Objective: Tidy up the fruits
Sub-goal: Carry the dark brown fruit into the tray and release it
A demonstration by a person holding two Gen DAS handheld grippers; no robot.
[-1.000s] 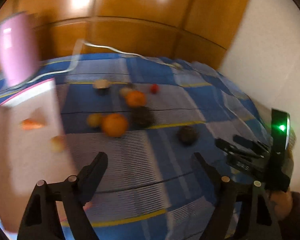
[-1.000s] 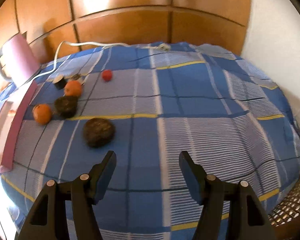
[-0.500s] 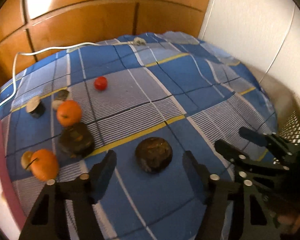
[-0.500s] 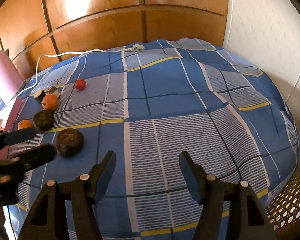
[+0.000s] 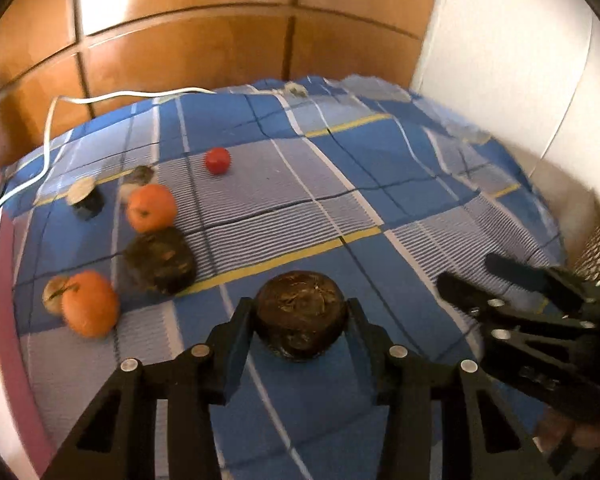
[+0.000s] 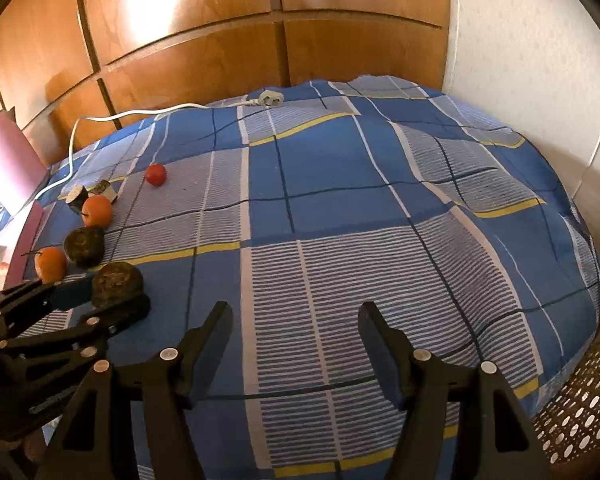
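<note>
**Left wrist view: dark fruit between closing fingers**

Item in hand: a dark brown, rough-skinned round fruit (image 5: 301, 314) lying on the blue checked bedspread (image 5: 380, 184), right between the fingers of the left tool (image 5: 300, 316). The tool is closing; both fingers stand at the fruit's flanks, and whether the pads are pressing yet cannot be told for certain, though contact looks made or all but made.

Next nearest: a second dark fruit (image 5: 159, 261) further off to the left, touching an orange (image 5: 151, 207) beyond it. A second orange (image 5: 90, 304) lies near the left edge with a small pale fruit (image 5: 54, 294) against it. Further back: two cut dark pieces with pale faces (image 5: 85, 197), and a small red fruit (image 5: 217, 160) well apart from the cluster.

Outlying: a white cable (image 5: 100, 100) along the far edge of the bed; wooden panelling (image 5: 220, 48) behind; a pink-edged box (image 5: 4, 320) at the far left, probably where sorted fruit goes.

Right tool (image 6: 296, 320): spread, nothing between its fingers, hanging over bare bedspread beside the left tool.

Handling note: the skin looks dull and firm, the body round, so it may roll out forward. Judged best to finish closing across the widest part, low on the fruit, then lift straight up before swinging towards the box, keeping clear of the neighbouring dark fruit.
</note>
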